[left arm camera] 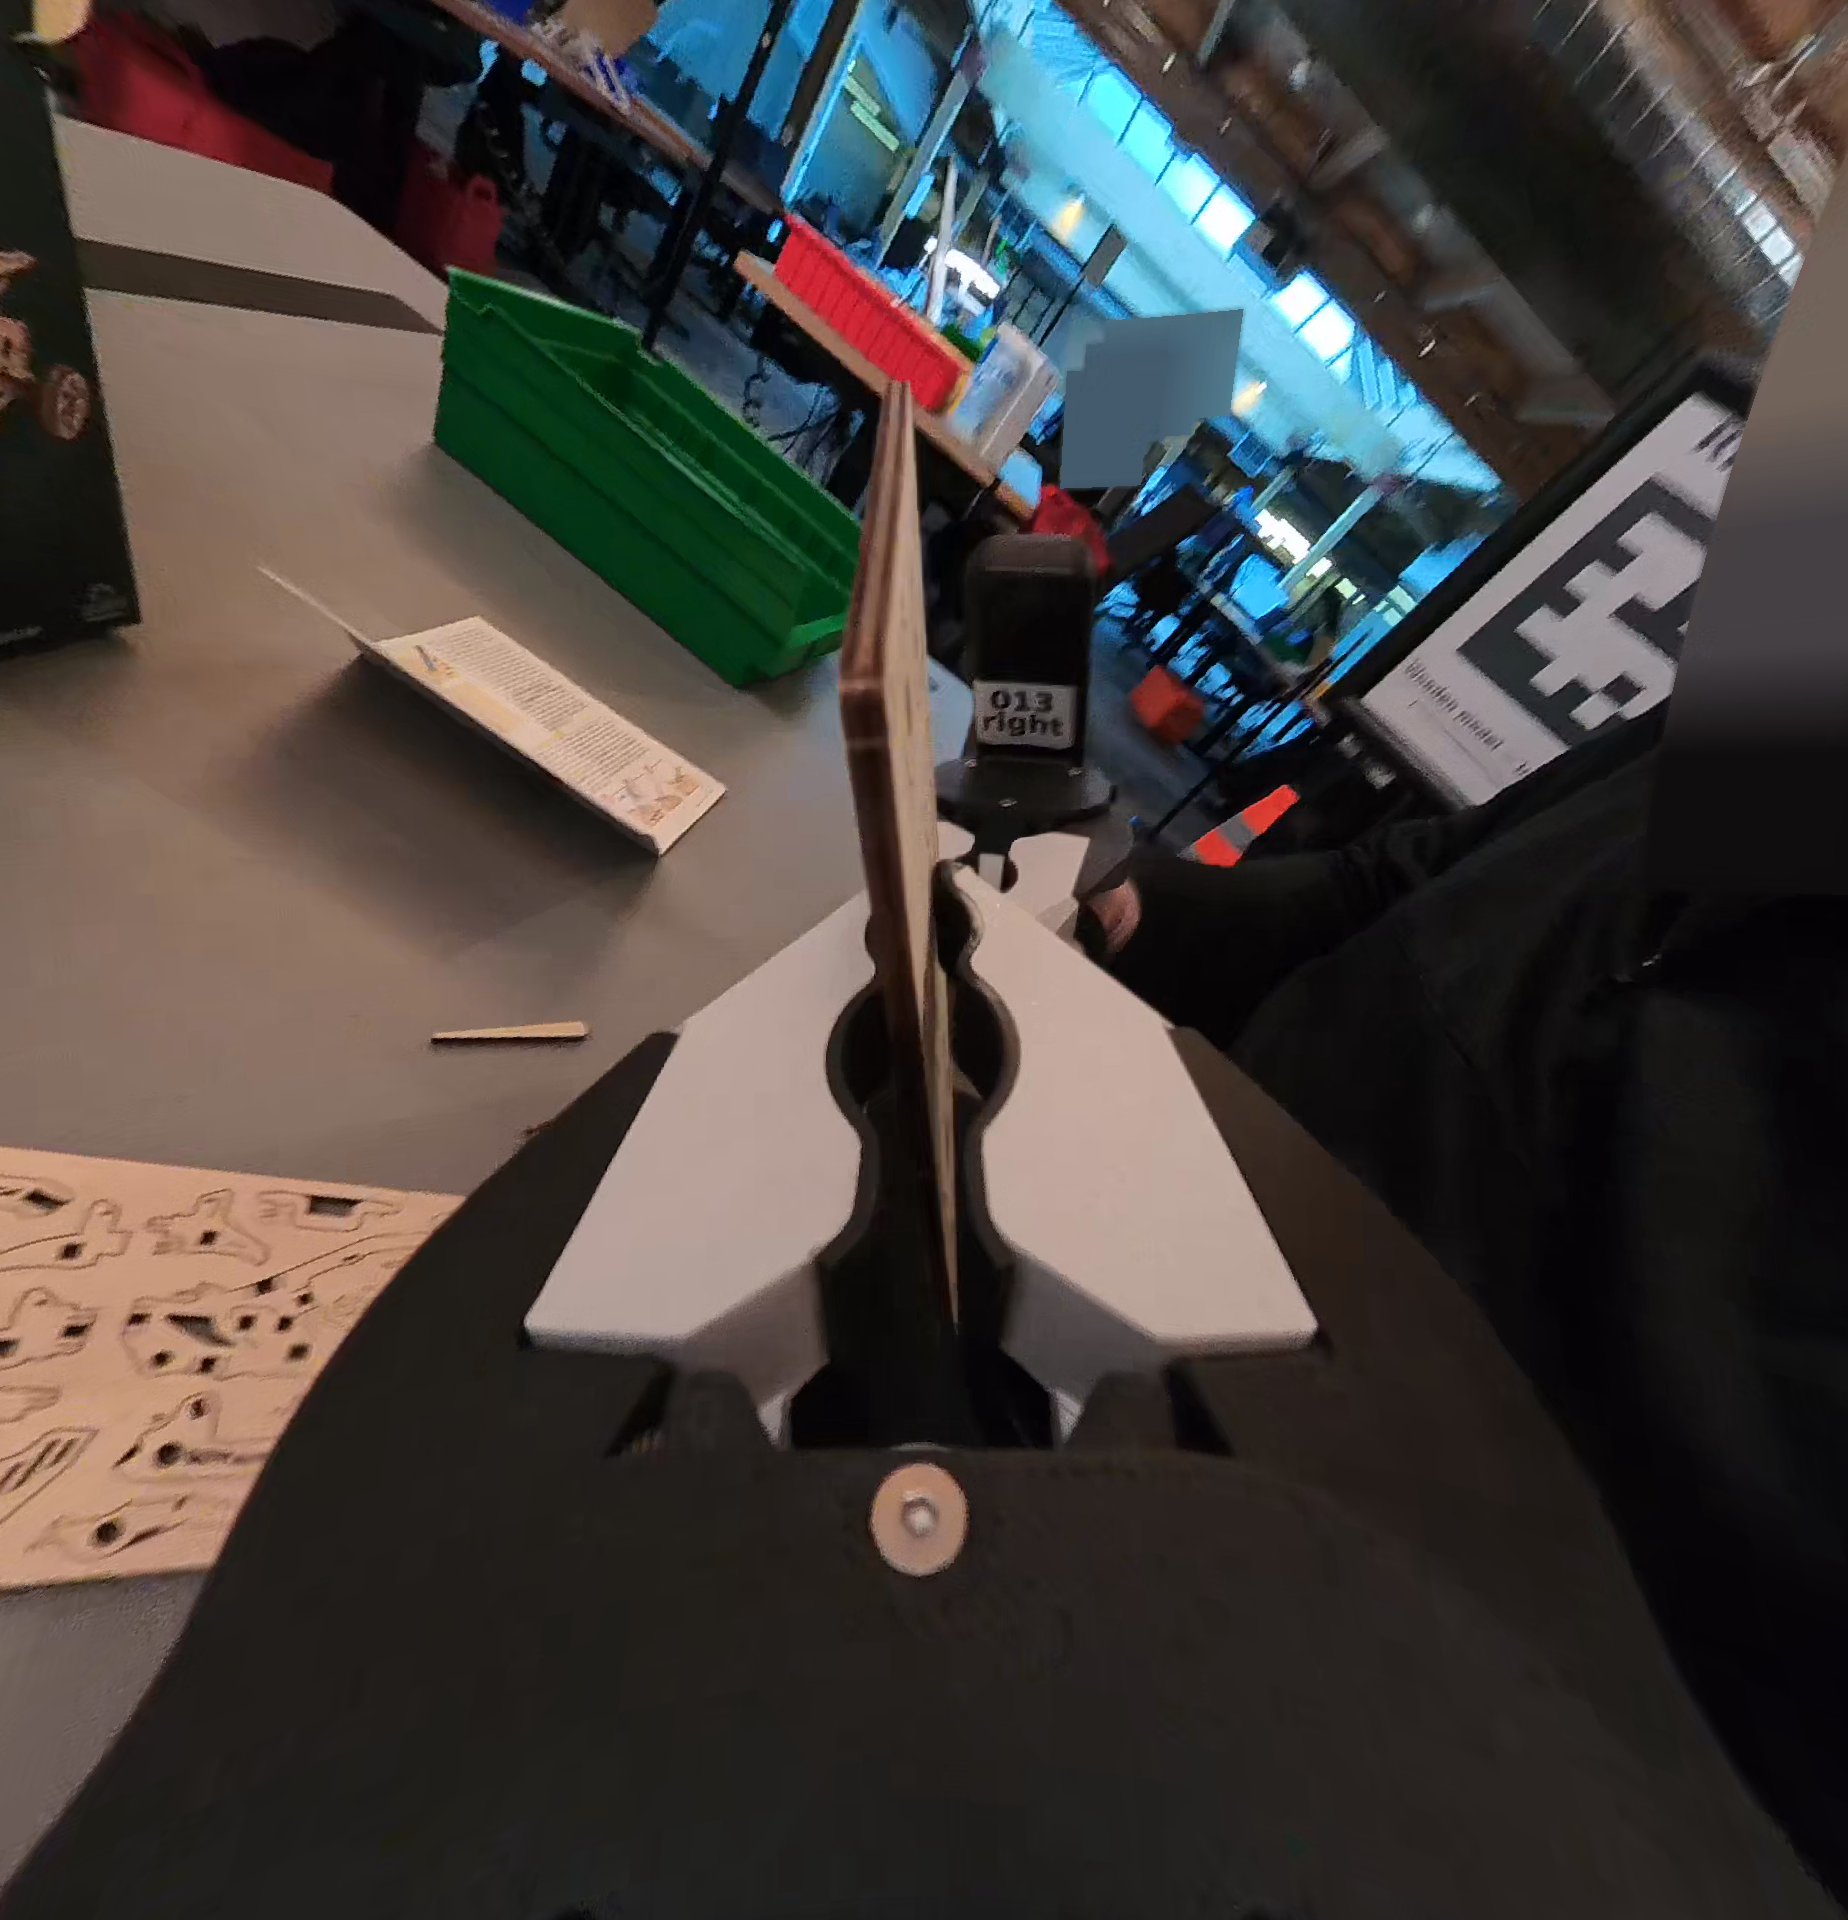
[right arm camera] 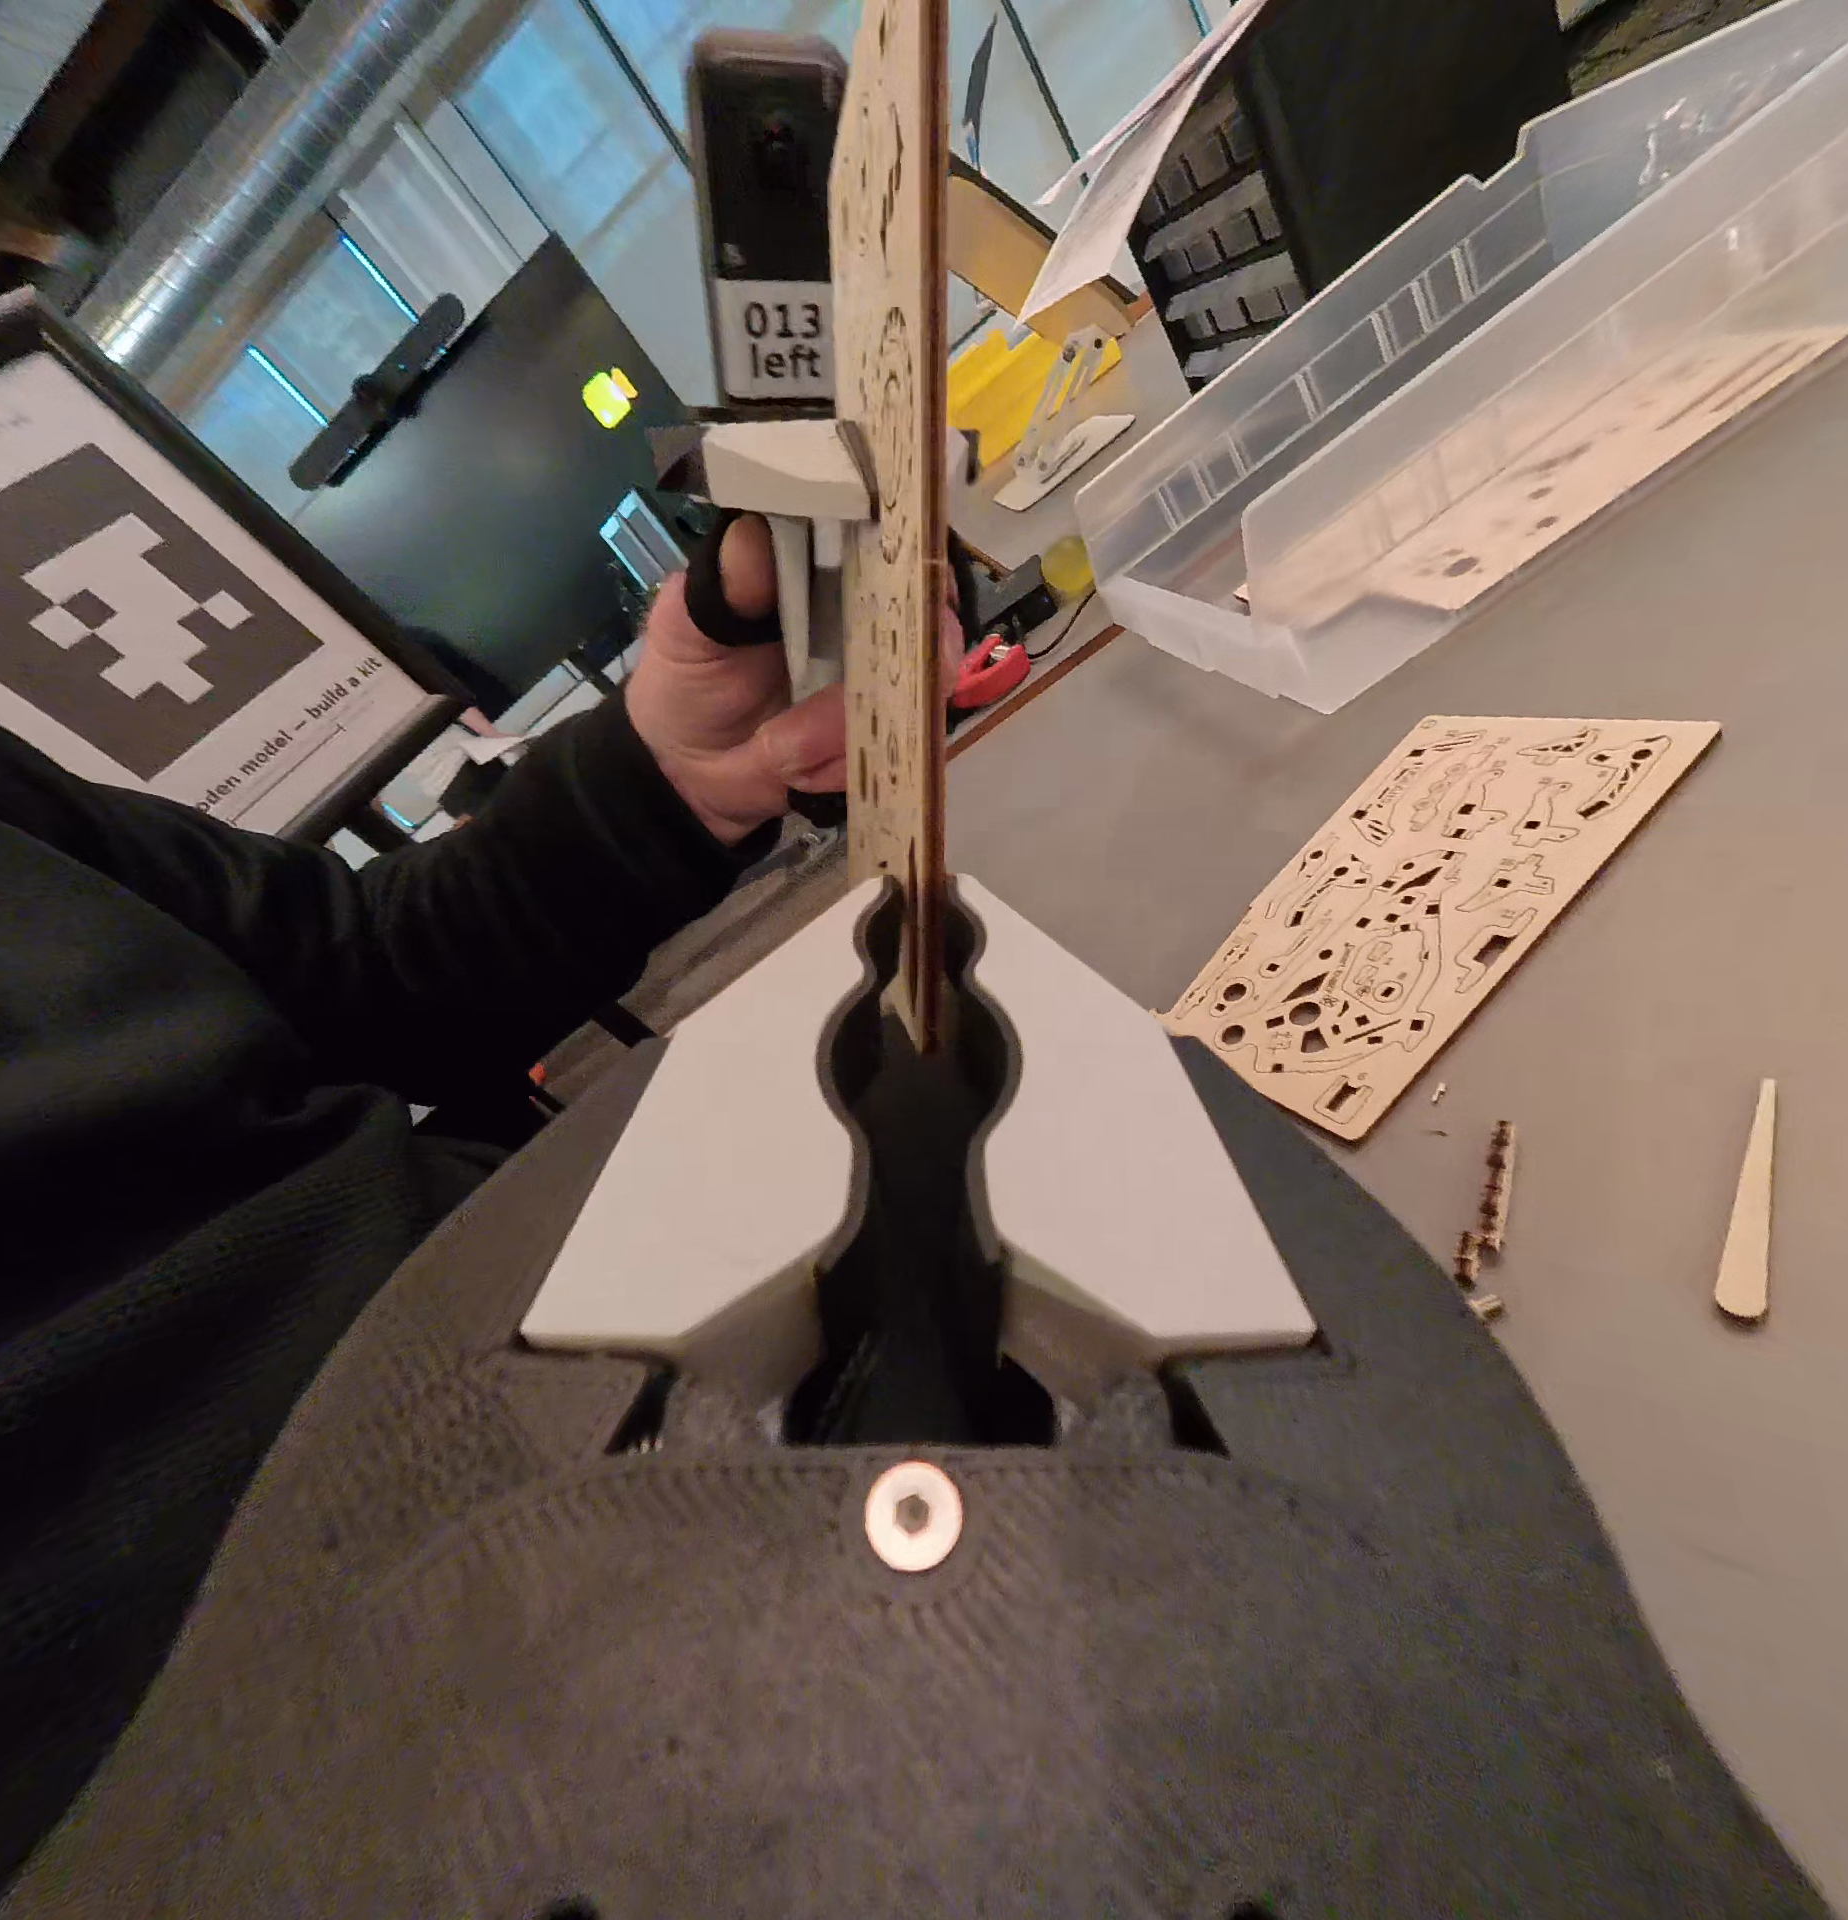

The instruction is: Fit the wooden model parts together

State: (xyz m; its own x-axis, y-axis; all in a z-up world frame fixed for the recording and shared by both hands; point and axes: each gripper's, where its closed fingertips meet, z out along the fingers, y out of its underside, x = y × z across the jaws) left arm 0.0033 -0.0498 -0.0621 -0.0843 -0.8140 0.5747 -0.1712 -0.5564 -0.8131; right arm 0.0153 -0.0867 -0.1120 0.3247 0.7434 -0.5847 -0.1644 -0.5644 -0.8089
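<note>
Both grippers hold one thin wood sheet [right arm camera: 889,436] up on its edge, above the grey table [left arm camera: 224,935]. The left gripper [left arm camera: 915,904] has its fingers squeezed tight on the sheet. The right gripper [right arm camera: 920,904] pinches the same sheet from the other side, fingers nearly together. A second cut-out sheet [right arm camera: 1450,914] lies flat on the table. Near that sheet lies a small wood stick [right arm camera: 1746,1205]. A green bin [left arm camera: 629,468] and a booklet [left arm camera: 546,717] also sit on the table.
</note>
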